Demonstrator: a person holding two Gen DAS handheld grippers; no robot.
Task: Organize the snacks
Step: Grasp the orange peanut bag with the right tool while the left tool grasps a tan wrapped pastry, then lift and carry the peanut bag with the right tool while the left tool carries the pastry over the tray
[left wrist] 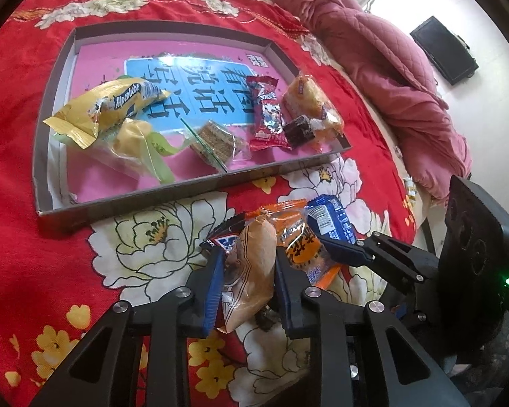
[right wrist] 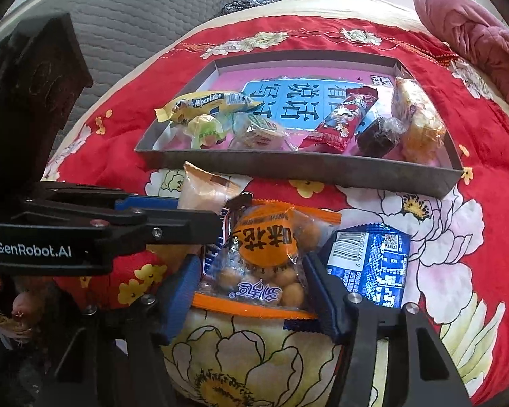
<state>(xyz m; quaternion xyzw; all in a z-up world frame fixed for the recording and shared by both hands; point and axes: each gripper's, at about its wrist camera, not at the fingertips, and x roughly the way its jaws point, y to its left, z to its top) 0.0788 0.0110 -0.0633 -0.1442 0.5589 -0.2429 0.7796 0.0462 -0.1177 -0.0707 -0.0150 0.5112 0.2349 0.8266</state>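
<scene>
Our left gripper (left wrist: pixel 246 281) clamps a tan snack packet (left wrist: pixel 251 271), and our right gripper (right wrist: pixel 254 291) closes around an orange bag of peanuts (right wrist: pixel 271 254). Ahead of both fingers lies the shallow box (right wrist: pixel 322 169) on the red blanket (left wrist: pixel 17 203), holding sorted snacks. Just right of our right fingers rests a blue packet (right wrist: pixel 373 268).
</scene>
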